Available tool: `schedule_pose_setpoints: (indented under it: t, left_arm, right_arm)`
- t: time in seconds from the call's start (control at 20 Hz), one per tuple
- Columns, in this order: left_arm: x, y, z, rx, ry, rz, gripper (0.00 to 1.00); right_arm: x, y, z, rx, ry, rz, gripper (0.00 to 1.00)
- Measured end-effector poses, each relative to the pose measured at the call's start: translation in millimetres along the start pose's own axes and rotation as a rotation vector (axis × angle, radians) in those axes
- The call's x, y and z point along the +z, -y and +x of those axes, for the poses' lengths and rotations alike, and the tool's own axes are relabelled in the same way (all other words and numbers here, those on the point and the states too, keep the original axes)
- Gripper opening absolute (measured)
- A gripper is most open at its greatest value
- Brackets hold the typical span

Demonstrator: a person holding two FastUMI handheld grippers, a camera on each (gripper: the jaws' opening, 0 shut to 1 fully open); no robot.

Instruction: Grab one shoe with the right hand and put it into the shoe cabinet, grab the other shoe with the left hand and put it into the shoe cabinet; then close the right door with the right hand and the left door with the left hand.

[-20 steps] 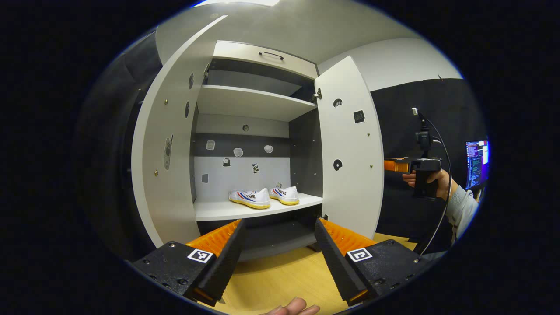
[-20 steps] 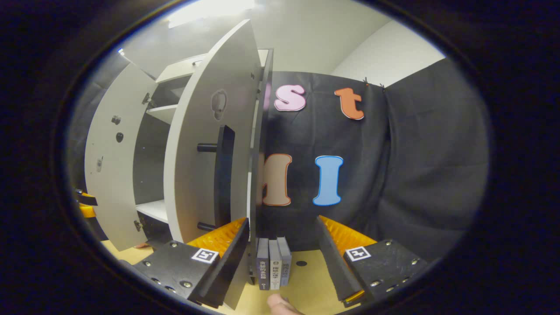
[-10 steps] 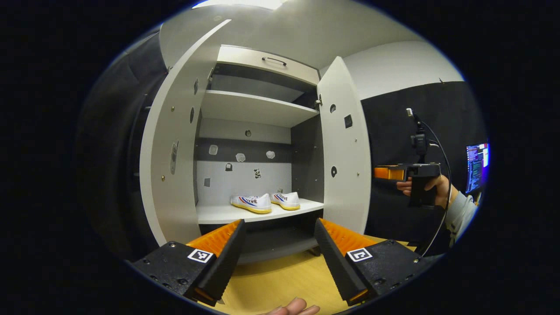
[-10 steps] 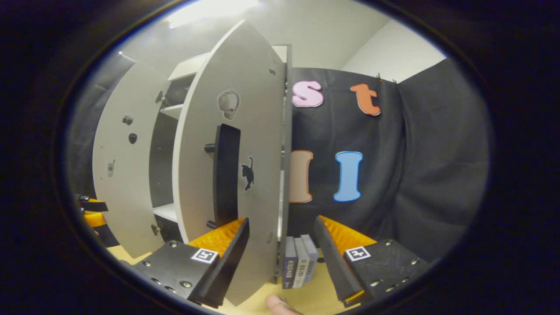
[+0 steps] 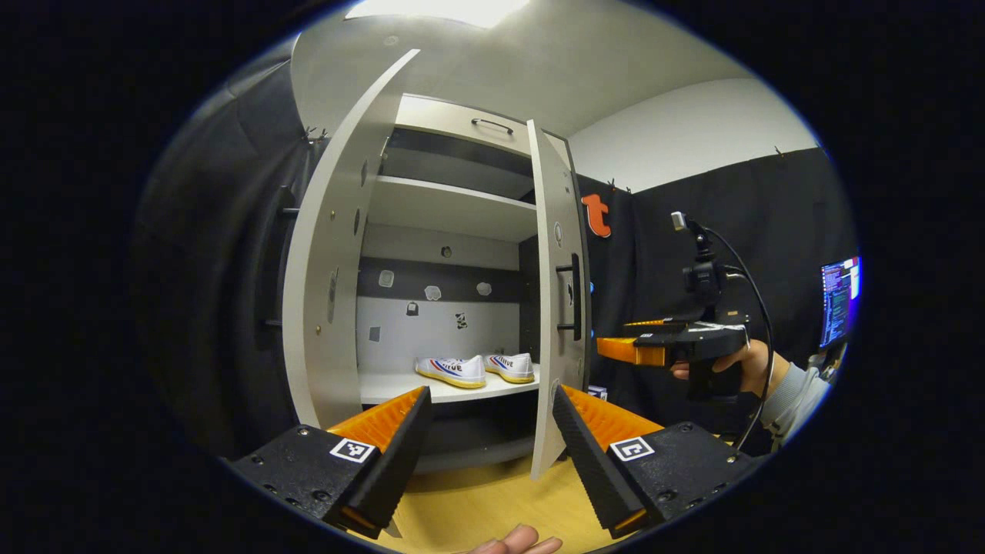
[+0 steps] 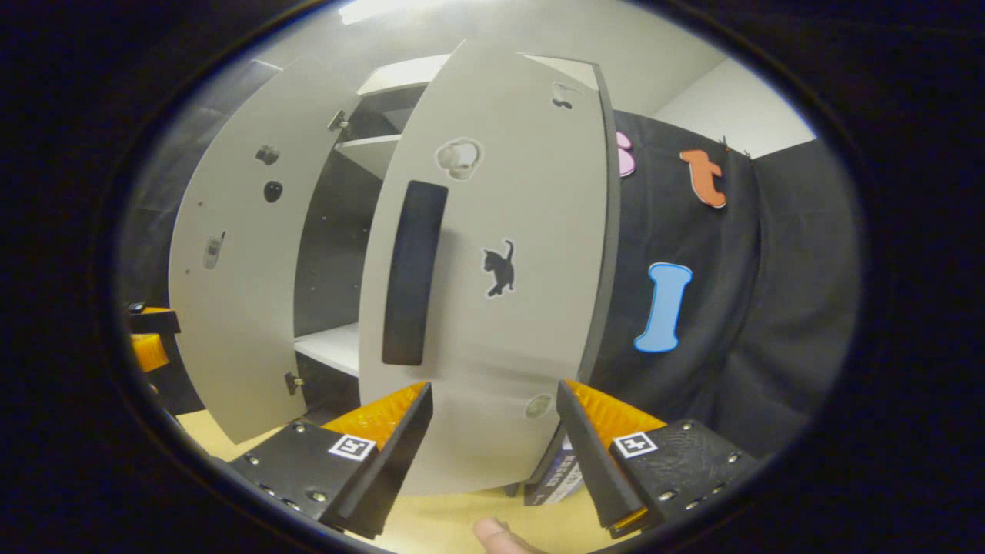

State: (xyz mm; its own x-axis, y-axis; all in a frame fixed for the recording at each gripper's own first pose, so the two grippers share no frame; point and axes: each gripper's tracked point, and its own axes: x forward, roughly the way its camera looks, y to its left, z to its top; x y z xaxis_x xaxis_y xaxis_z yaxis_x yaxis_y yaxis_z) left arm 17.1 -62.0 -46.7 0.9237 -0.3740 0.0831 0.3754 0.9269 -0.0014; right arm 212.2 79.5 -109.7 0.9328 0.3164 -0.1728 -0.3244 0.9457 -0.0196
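my left gripper (image 5: 489, 435) fingers apart, holding nothing | shoe cabinet (image 5: 454, 208): left door (image 5: 323, 285) wide open, both shoes (image 5: 475, 369) on white shelf, side lettering too small to read | right door (image 6: 492, 292) half-shut | right gripper (image 6: 492, 431) spread, empty

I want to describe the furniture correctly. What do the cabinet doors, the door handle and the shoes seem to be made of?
The right door looks like laminated board with a matte light-grey face; its edge shows as a dark band. The handle is a black matte bar, plastic or coated metal; I cannot tell which. The shoes seem to be white canvas with yellowish rubber soles.
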Motion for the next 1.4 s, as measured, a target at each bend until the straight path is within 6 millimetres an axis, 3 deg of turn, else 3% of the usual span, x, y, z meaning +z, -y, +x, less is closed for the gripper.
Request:
schedule_pose_setpoints:
  t: [0.2, 0.35, 0.55, 0.8, 0.95, 1.15, 1.25, 1.35, 1.4]
  left_arm:
    - [-2.0, -4.9, -12.5, 0.032, -0.010, 0.014, 0.95]
    - [-9.1, -14.6, -33.9, 0.051, -0.006, -0.029, 0.95]
    - [-16.5, -62.5, -72.8, 0.174, -0.023, -0.025, 0.95]
    - [14.5, -134.7, -113.7, 0.333, -0.006, 0.041, 0.94]
    - [40.2, -168.4, -134.2, 0.387, 0.014, 0.015, 0.95]
    - [74.6, -224.5, -134.9, 0.483, 0.058, -0.006, 0.92]
    - [87.1, -237.9, -124.3, 0.494, 0.075, 0.022, 0.96]
    - [93.7, -252.9, -112.6, 0.503, 0.066, 0.055, 0.92]
    - [95.3, -256.5, -108.2, 0.500, 0.057, 0.069, 0.96]
  right_arm:
    - [-3.5, -15.5, -3.7, 0.029, 0.041, 0.040, 0.97]
    - [-21.7, -26.8, -2.4, 0.085, 0.029, 0.130, 0.96]
    - [-30.7, -31.7, -5.0, 0.103, 0.035, 0.183, 0.96]
    - [-33.6, -47.5, -31.5, 0.140, 0.077, 0.212, 0.96]
    - [-23.6, -44.5, -52.7, 0.123, 0.120, 0.275, 0.95]
    - [-6.3, -37.8, -87.1, 0.133, 0.172, 0.321, 0.96]
    - [-1.0, -30.4, -104.5, 0.112, 0.206, 0.335, 0.95]
    - [5.0, -29.6, -119.6, 0.113, 0.232, 0.344, 0.96]
    - [5.3, -31.3, -125.9, 0.121, 0.229, 0.338, 0.96]
